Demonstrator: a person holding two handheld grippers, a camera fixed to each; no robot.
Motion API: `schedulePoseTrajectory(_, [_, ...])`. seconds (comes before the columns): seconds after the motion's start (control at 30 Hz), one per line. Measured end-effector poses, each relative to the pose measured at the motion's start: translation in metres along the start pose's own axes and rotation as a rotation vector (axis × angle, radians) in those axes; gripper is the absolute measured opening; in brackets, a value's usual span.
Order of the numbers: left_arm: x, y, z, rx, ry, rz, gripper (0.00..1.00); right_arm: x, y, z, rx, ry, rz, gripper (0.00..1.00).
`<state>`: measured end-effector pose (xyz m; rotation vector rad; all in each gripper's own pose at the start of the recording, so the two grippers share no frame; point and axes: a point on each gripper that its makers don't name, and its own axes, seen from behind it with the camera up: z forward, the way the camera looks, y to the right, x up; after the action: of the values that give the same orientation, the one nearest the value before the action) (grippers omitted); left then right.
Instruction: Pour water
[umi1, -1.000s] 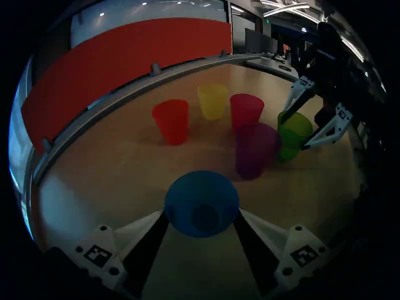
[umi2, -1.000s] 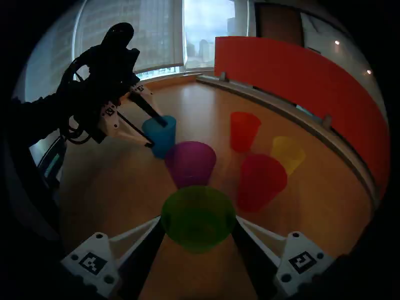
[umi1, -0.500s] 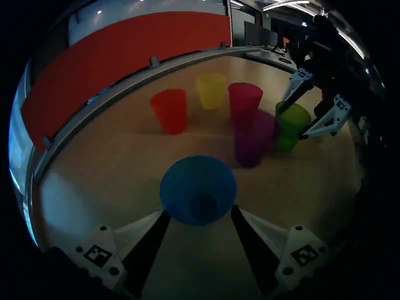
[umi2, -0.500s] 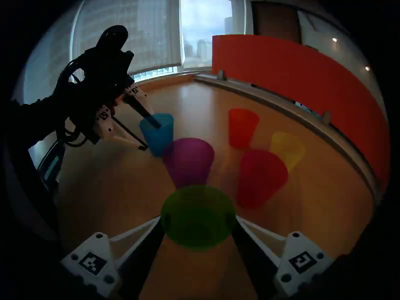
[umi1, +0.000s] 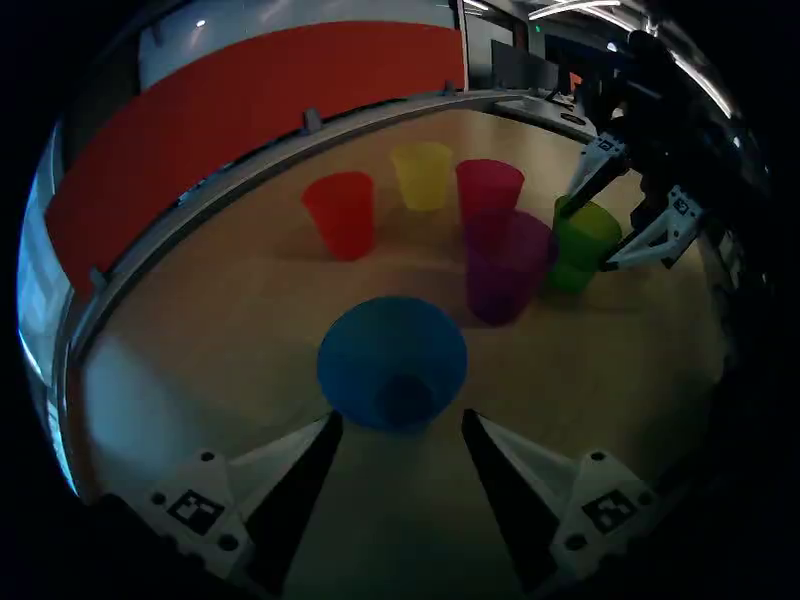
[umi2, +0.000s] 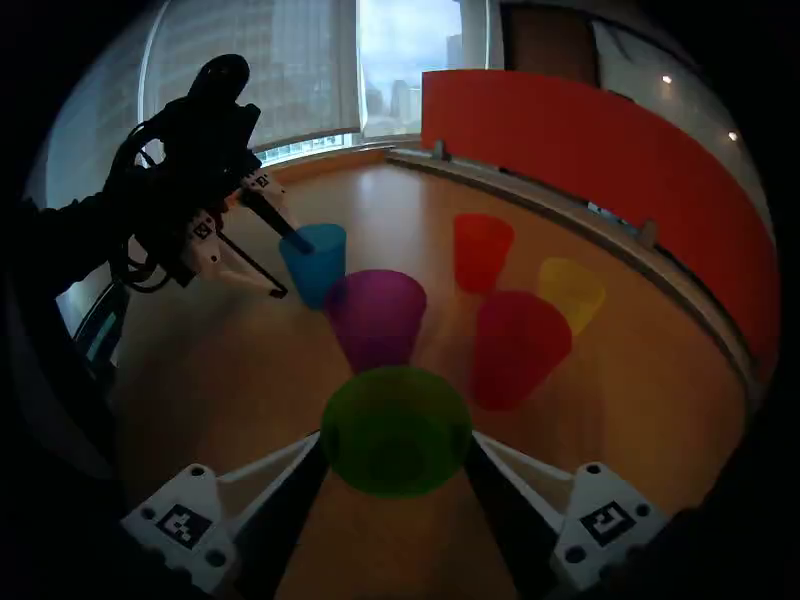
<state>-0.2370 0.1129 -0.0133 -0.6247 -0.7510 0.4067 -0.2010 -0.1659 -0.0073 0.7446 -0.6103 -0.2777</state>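
Note:
A blue cup (umi1: 392, 360) stands on the wooden table just ahead of my left gripper (umi1: 400, 418). The gripper is open, and its fingertips flank only the cup's near lower edge. In the right gripper view this blue cup (umi2: 315, 262) sits between the left gripper's (umi2: 292, 268) fingers. My right gripper (umi2: 395, 440) is shut on a green cup (umi2: 396, 444), which in the left gripper view (umi1: 583, 242) shows between the right gripper's fingers (umi1: 640, 238). I cannot see water in either cup.
A purple cup (umi1: 505, 265) stands between the blue and green ones. Red (umi1: 342, 213), yellow (umi1: 422, 175) and crimson (umi1: 489, 190) cups stand behind it. A red panel (umi1: 250, 100) on a grey rail edges the table's far side. A person's dark arm (umi2: 80, 250) holds the left gripper.
The blue cup has slid forward out from between my left fingers as that gripper drew back. The green cup stays in my right gripper, which barely moved.

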Motion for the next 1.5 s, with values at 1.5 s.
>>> schedulePoseTrajectory(1.5, [0.007,-0.052,-0.111,0.387,0.402,-0.282,0.88,0.011,0.055,-0.106,-0.37,0.317,0.191,0.99])
